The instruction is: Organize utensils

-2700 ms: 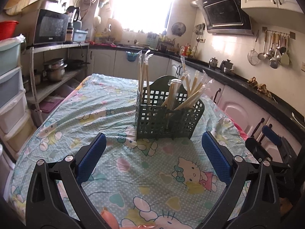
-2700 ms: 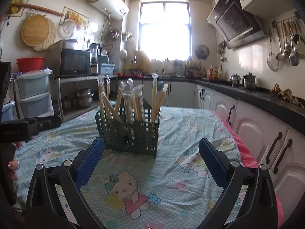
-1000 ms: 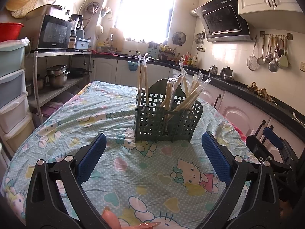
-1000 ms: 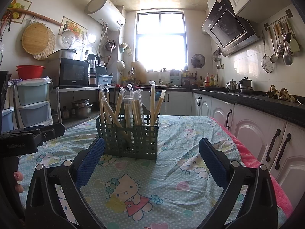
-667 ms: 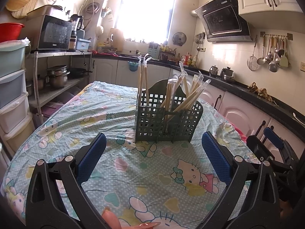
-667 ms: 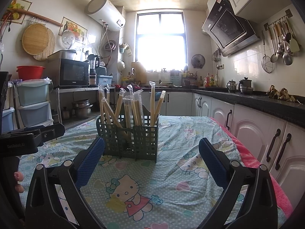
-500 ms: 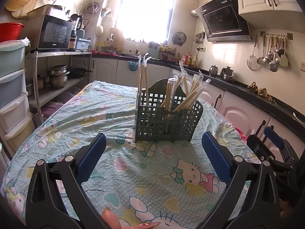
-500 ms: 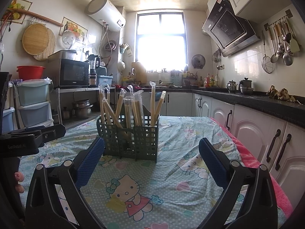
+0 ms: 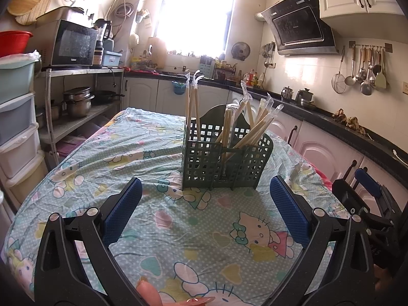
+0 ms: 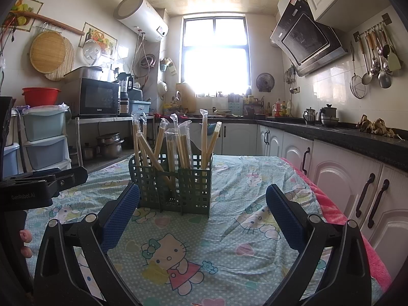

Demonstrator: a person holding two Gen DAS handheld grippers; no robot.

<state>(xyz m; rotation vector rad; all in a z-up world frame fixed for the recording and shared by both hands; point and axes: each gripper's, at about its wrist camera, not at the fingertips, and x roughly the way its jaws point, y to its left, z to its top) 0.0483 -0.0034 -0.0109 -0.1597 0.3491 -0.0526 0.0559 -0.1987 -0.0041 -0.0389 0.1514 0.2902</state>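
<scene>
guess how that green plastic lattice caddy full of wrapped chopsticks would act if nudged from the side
The green plastic lattice caddy looks light, so it would probably slide on the cartoon-print tablecloth. The tall plastic-wrapped chopsticks lean loosely and rise well above the rim, so it may tip.

Open tabletop (image 9: pixel 163 211) fills the lower centre of the frame; only the basket (image 9: pixel 221 163) of wrapped chopsticks (image 9: pixel 257 130) blocks mid-frame, with clear cloth on both sides.

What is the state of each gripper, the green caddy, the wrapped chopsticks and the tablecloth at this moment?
left gripper: open, empty, held short of the caddy.
right gripper: open, empty.
green caddy: upright on the table, free of both grippers.
wrapped chopsticks: standing in the caddy, some leaning, still in plastic sleeves.
tablecloth: spread over the table, wrinkled.
</scene>
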